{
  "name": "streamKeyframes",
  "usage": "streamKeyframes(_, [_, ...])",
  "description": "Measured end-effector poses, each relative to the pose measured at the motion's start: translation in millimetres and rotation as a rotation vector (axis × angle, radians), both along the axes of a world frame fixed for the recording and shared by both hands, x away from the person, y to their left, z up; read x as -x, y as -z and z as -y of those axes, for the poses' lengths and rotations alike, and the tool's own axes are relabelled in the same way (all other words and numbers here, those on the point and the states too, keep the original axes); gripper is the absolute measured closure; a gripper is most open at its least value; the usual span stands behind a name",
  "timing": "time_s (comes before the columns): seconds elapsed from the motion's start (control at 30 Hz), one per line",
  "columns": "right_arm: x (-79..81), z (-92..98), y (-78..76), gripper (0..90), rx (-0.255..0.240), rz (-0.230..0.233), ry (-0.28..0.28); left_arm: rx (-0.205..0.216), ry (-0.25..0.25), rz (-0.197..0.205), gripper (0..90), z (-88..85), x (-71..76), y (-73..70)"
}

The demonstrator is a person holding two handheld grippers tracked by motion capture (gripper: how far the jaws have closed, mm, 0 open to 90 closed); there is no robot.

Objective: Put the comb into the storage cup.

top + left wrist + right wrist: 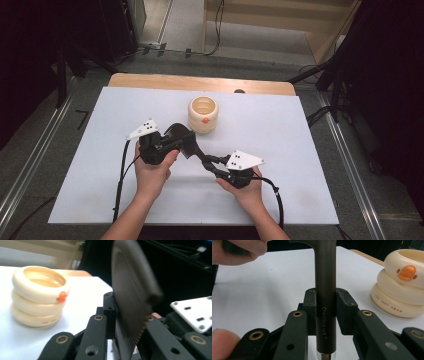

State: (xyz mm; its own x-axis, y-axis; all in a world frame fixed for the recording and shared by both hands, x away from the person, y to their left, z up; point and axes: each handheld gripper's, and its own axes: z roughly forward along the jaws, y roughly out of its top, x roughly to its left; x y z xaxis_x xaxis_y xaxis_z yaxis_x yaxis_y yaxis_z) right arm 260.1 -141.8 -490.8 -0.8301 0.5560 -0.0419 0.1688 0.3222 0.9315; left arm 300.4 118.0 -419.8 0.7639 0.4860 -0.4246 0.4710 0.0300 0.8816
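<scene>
While both grippers clamp the brush, I log: left [176, 141] on head [132, 297] | right [212, 162] on handle [325, 285] | stiff, light, slick; hold mid-handle.

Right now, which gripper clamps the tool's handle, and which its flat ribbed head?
The right gripper clamps the handle; the left gripper holds the ribbed head.
</scene>
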Motion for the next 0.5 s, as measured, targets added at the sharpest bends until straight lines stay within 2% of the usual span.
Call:
streamKeyframes(0.2, [-1.3,1.2,0.1,66.0,-0.017,-0.006,0.015,0.002,0.015,0.022,84.4,1.0,0.7,-2.6])
streamKeyframes(0.37, [-5.4,7.6,-1.0,38.1,-0.074,-0.046,0.013,0.001,0.028,0.037,84.4,0.4,0.0,-4.7])
streamKeyframes(0.47, [-7.6,11.7,-2.4,17.9,-0.101,-0.068,0.046,0.0,0.03,0.046,84.4,0.9,-0.6,-5.8])
streamKeyframes(0.5, [-8.2,12.7,-2.7,10.2,-0.092,-0.067,0.063,-0.001,0.031,0.045,84.4,0.9,-0.7,-6.0])
